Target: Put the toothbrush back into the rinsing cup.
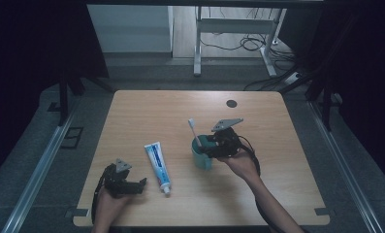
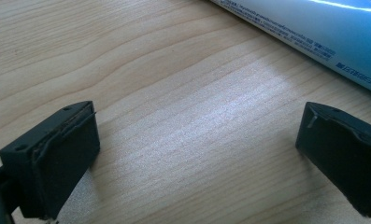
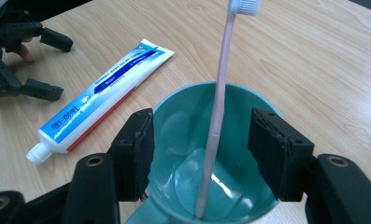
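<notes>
Pink toothbrush (image 3: 217, 107) stands head-up in the teal cup (image 3: 174, 121), center-right of the table (image 1: 277, 160) in the high view. Right gripper (image 3: 199, 140) straddles the cup top, jaws apart, apparently clear of the handle. Left gripper (image 2: 197, 158) sits lower left, released, near the toothpaste tube (image 1: 158, 166).
</notes>
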`<state>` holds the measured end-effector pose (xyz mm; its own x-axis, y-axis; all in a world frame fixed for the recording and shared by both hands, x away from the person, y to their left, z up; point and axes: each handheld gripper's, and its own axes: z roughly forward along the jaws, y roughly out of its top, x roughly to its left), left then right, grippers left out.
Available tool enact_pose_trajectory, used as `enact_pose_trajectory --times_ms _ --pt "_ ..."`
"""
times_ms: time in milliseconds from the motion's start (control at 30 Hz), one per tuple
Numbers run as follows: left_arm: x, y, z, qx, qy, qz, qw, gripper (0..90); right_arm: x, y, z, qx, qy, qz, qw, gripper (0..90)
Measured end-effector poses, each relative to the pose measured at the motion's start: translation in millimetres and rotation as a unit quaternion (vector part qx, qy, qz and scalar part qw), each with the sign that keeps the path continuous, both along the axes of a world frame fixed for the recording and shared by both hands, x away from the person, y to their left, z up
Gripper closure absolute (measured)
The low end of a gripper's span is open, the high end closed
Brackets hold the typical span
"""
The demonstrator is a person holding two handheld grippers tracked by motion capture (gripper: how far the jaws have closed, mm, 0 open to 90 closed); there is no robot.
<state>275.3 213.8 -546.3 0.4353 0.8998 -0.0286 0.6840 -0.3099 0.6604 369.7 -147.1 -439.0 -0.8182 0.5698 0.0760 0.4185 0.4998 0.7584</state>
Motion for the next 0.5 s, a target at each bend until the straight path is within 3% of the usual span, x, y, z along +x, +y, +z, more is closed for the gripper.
enact_pose_trajectory --times_ms 500 --pt "0.0 -0.4 -0.3 -0.002 -0.001 0.002 1.0 0.0 -13.0 -20.0 4.4 0.008 -0.008 0.004 0.9999 36.3"
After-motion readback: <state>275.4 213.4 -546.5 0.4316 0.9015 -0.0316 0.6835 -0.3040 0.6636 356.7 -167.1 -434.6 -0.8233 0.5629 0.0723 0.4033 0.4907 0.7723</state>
